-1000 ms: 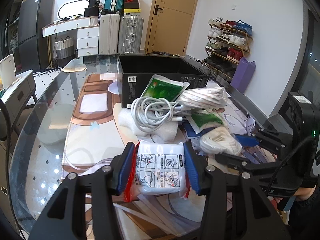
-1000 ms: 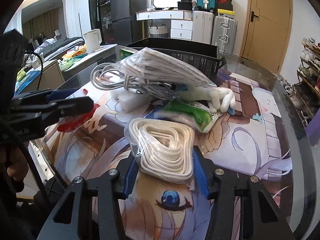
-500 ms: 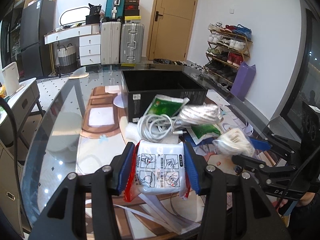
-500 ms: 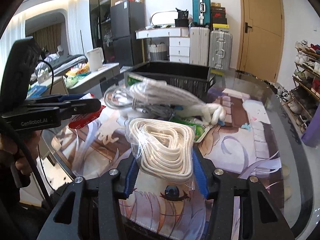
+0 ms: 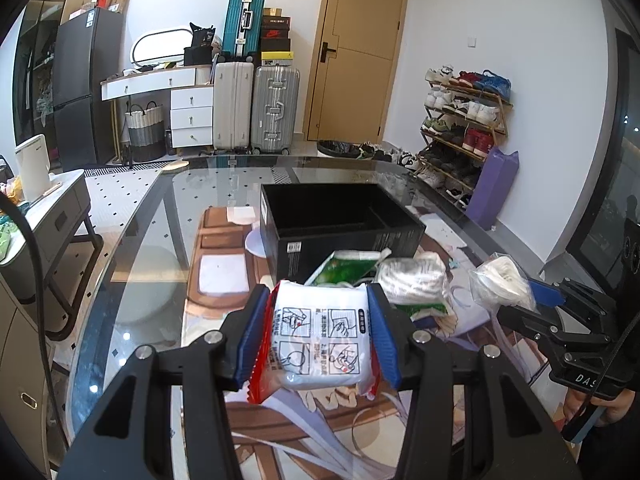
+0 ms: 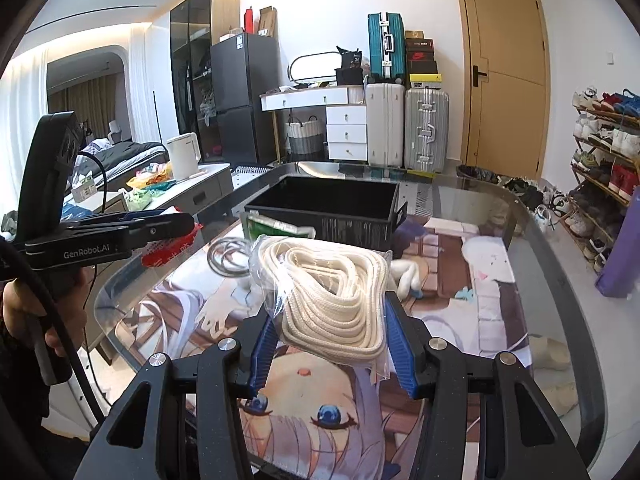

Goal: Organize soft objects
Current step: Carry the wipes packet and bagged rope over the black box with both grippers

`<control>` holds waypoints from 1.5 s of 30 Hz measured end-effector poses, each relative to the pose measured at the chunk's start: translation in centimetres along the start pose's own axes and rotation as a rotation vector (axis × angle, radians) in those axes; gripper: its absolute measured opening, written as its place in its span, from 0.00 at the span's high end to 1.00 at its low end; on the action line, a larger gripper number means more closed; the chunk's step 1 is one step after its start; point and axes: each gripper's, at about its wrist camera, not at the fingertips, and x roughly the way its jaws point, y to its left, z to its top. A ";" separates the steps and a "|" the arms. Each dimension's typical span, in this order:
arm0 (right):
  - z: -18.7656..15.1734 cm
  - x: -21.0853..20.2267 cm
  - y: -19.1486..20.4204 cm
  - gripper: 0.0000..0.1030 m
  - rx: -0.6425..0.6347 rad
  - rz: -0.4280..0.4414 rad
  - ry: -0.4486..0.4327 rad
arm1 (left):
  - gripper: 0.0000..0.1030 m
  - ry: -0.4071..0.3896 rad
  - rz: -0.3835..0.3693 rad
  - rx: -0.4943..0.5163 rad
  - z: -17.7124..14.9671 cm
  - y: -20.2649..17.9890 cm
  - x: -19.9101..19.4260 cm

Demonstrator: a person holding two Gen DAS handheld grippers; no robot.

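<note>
The white packet (image 5: 320, 340) with printed instruction drawings and red edges sits between the jaws of your left gripper (image 5: 318, 338), which are closed on its two sides and hold it above the counter (image 5: 132, 264). In your right gripper (image 6: 332, 340) the jaws are closed on a clear bag of coiled white rope (image 6: 336, 296), also lifted from the counter surface. From the left wrist view, you see this same rope bag (image 5: 502, 280) at the right, in the blue pads of the other gripper. Just behind the white packet lie a green and white pouch (image 5: 348, 266) and a bundle of striped grey cord in plastic (image 5: 414, 280), close to each other on the printed mat (image 6: 460, 304). A grey cable coil (image 6: 226, 260) lies on the mat at the left in the right wrist view. Behind these things stands the open black box (image 5: 340, 220), and its inside looks dark.
</note>
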 end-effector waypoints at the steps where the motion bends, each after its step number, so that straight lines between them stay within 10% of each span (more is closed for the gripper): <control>1: 0.2 0.0 -0.1 0.51 0.004 -0.003 -0.003 | 0.53 0.001 0.002 0.000 0.2 0.0 0.1; 45: 7.4 4.1 -1.7 0.51 0.025 0.024 -0.077 | 0.53 -0.064 0.032 0.039 6.5 -0.2 4.3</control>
